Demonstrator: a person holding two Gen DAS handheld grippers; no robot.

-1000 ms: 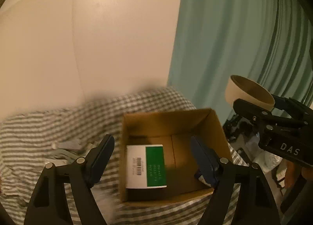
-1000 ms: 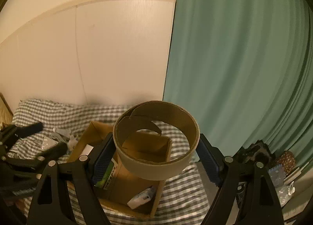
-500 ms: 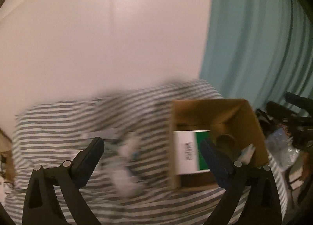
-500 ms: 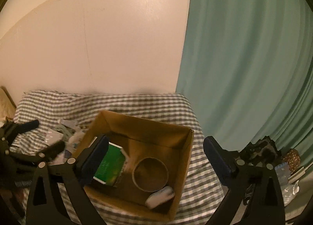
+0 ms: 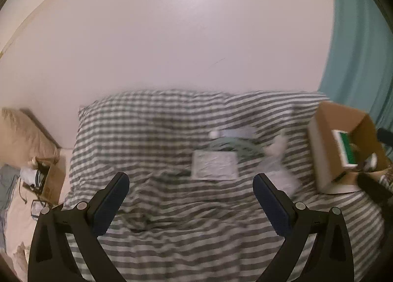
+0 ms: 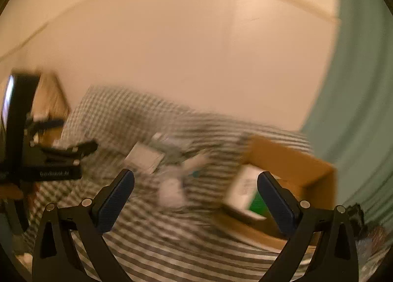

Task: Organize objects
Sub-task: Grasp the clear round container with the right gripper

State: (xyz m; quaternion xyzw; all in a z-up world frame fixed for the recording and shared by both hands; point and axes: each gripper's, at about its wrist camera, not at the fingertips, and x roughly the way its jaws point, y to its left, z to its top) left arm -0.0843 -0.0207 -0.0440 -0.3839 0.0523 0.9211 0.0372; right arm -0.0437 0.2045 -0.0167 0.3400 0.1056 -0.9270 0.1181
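A brown cardboard box (image 5: 324, 152) stands at the right of a checked bed cover (image 5: 172, 208); a white and green box (image 5: 345, 148) lies inside it. The cardboard box also shows in the right wrist view (image 6: 294, 161) with the white and green box (image 6: 248, 193). A flat silver packet (image 5: 215, 165), a green bundle (image 5: 233, 147) and white items (image 5: 277, 149) lie loose mid-bed. My left gripper (image 5: 190, 204) is open and empty above the cover. My right gripper (image 6: 195, 199) is open and empty, left of the cardboard box. Both views are blurred.
A pale wall (image 5: 172, 36) runs behind the bed and a teal curtain (image 5: 363, 48) hangs at the right. A small cardboard box (image 5: 50, 181) with clutter sits on the floor at the left. The left gripper's body (image 6: 49, 159) shows at the left of the right wrist view.
The right gripper let the cardboard ring go into the box and opened. Both grippers have swung left, so the box now sits at the right of both views.
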